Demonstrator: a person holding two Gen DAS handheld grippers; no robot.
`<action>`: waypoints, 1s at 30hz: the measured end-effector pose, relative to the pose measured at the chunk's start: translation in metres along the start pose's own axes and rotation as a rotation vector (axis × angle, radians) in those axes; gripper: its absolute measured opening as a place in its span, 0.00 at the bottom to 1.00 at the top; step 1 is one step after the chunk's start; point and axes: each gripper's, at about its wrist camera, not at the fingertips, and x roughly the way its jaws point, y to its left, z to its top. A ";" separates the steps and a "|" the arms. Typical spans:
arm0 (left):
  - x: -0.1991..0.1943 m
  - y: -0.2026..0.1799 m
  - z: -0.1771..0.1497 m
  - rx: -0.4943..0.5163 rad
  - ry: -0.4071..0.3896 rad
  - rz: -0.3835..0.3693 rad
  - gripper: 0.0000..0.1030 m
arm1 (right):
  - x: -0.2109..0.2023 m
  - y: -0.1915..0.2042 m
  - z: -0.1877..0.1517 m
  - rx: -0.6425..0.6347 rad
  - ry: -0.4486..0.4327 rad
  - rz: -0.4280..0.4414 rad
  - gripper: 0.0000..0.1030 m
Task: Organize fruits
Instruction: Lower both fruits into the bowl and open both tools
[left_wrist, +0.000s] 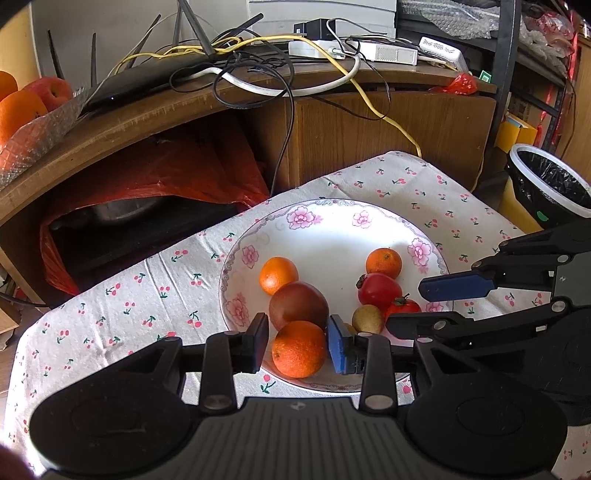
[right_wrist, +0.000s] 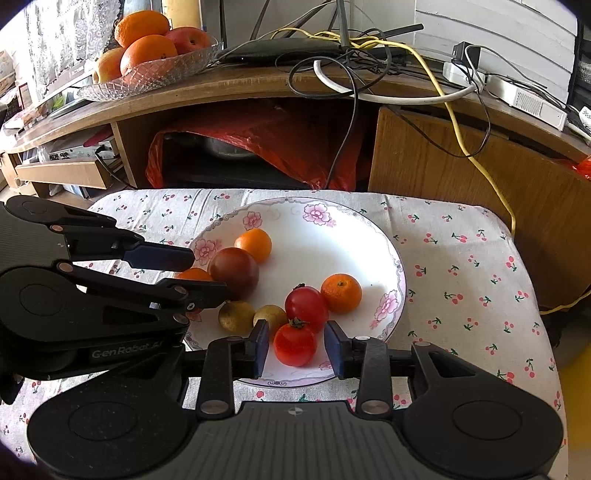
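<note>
Left wrist view: the left gripper (left_wrist: 298, 343) straddles a round orange citrus fruit (left_wrist: 298, 349) at the near rim of the white floral-edged porcelain bowl (left_wrist: 332, 229), jaws spread, the blue pad close beside the peel but no squeeze visible, apparently lined up for a pick. The right gripper (right_wrist: 295, 347) likewise brackets a small red tomato (right_wrist: 294, 344), jaws apart and clear of its skin. Both fruits sit in the bowl with a dark reddish-brown round fruit (left_wrist: 298, 304), two more oranges, a second tomato and two small brown fruits. On the wooden shelf, a cut-glass dish (right_wrist: 166, 66) holds oranges and an apple.
</note>
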 end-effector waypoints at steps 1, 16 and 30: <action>-0.001 0.000 0.000 0.001 -0.002 0.001 0.43 | -0.001 0.000 0.000 0.002 -0.002 -0.003 0.32; -0.004 0.000 -0.002 0.002 -0.007 0.002 0.46 | -0.003 -0.004 0.000 0.017 -0.008 -0.005 0.33; -0.008 0.000 -0.007 0.000 -0.006 0.000 0.53 | -0.005 -0.009 -0.003 0.049 0.006 -0.022 0.36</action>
